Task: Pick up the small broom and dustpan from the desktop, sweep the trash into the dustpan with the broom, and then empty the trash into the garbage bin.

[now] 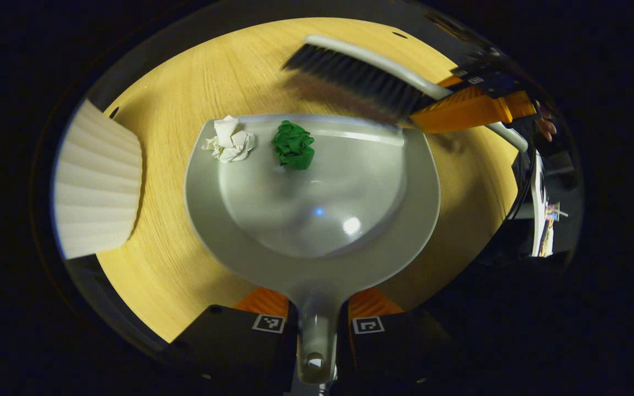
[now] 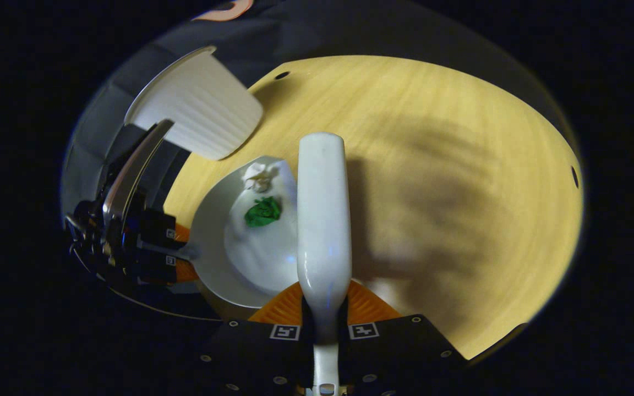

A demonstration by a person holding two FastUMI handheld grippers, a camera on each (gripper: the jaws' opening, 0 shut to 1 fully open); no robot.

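Left gripper [image 1: 317, 330]: mine, clamped on the handle of the dustpan [image 1: 317, 220], both fingers pressing its stem, pan flat on the desktop [image 1: 185, 88].
Right gripper [image 2: 325, 330]: also mine, clenched on the broom [image 2: 322, 220] handle; the broom's long axis runs straight ahead from these fingers.
Green trash [image 1: 293, 146]: crumpled, inside the pan just behind its front lip, straight ahead of my left gripper.
White trash [image 1: 230, 141]: crumpled paper on the lip's left end, partly on the pan, partly over the wood.
Bristles [image 1: 358, 77]: beyond the lip, lying slantwise along its right part; I cannot tell whether they touch the desk.
Garbage bin [image 1: 97, 181]: the ribbed white bin stands to the pan's left, near it.
Judgement: the white piece lies left of the bristles along the lip, so a pull toward the pan should seat it before I tip leftward into the bin.
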